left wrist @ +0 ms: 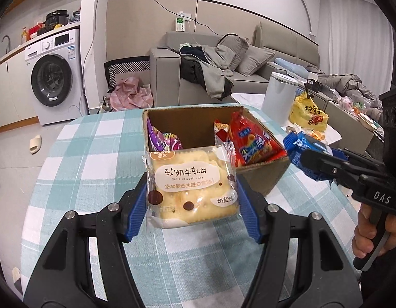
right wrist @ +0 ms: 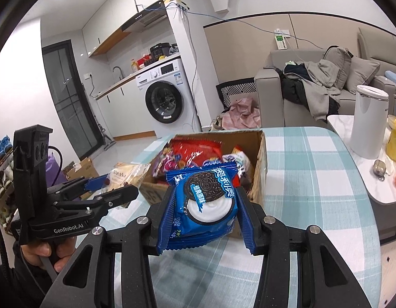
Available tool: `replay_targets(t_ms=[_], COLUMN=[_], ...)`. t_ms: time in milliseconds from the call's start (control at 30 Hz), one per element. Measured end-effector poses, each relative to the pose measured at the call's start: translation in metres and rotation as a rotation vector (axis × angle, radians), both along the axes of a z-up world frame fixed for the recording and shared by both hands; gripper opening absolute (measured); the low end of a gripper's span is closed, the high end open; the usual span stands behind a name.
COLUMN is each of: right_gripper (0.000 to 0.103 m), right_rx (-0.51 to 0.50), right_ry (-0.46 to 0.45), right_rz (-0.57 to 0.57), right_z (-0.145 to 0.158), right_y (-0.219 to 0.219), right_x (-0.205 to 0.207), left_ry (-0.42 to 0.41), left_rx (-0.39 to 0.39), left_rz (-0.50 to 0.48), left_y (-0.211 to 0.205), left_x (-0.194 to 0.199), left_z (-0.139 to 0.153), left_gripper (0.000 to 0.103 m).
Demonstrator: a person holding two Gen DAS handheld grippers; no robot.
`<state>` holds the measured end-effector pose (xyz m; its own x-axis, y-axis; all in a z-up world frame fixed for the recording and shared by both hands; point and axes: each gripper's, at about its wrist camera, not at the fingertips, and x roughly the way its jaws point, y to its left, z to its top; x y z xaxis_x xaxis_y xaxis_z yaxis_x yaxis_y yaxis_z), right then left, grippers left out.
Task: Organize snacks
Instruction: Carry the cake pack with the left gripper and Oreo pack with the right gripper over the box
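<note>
Left tool [left wrist: 192,202] clenched on a cracker pack [left wrist: 191,187], up off the checked bench [left wrist: 95,154]. Right tool [right wrist: 203,205] clenched on a blue cookie pack [right wrist: 200,202]. Both near a cardboard box [left wrist: 262,177] with red and purple snack bags inside.

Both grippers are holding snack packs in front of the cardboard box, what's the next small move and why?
Probably carry the nougat cake pack in the left gripper forward over the cardboard box and release it: the pack hangs just short of the box's near wall, and the middle of the box looks free.
</note>
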<state>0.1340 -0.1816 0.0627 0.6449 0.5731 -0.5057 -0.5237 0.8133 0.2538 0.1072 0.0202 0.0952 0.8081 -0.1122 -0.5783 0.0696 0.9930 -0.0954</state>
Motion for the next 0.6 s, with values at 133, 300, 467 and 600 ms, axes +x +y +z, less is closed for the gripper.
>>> replay_targets(t_ms=[133,300,467,600], right_gripper=[0.046,0.046,0.046,0.046], right_rx=[-0.008,-0.034,-0.05,-0.051], right_ry=[0.002,0.016,0.027,0.026], right_rz=[-0.004,0.007,0.002,-0.008], right_z=[0.004,-0.001,-0.004,-0.003], right_y=[0.003,0.013,0.022,0.029], right_x=[0.006,0.013,0.025,0.038], left_ry=[0.001,0.006,0.014,0.022], left_rx=[0.004,0.015,0.016,0.012], left_rz=[0.0,-0.002,0.003,0.005], left_y=[-0.002,-0.007,-0.005,-0.004], left_x=[0.015,0.031,0.049,0.062], left_z=[0.005,0.002,-0.003,-0.008], left_gripper=[0.061,0.061,0.061,0.061])
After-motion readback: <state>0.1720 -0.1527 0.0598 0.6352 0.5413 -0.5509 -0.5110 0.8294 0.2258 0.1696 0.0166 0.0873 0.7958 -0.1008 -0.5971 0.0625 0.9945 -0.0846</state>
